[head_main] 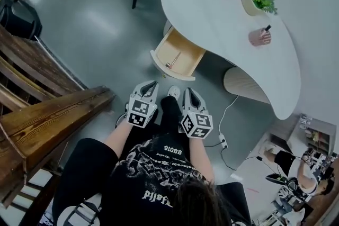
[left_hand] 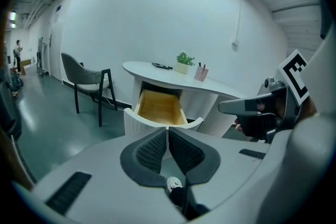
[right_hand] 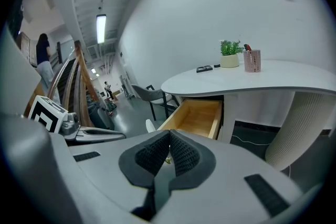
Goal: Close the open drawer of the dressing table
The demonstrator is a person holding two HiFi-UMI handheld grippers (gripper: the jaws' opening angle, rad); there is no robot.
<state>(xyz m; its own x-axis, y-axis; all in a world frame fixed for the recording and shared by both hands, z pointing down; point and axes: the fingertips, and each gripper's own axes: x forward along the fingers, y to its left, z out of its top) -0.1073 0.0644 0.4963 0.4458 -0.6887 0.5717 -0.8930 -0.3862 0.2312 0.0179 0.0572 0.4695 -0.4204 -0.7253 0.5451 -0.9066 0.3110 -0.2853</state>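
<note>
Approach to the open drawer (head_main: 177,55), which juts from under the white table (head_main: 212,18), ahead of both tongs and not yet touched. The left tongs (head_main: 150,85) and right tongs (head_main: 190,93) are each pressed together and carry nothing. Judged best practice: set the closed tips flat on the front panel and push squarely, evenly on both sides. Count: one drawer, one potted plant (head_main: 259,0), one pink cup (head_main: 260,36), two tongs.

Black printed T-shirt (head_main: 159,177), black trousers (head_main: 169,114), white shoe (head_main: 174,91)
</note>
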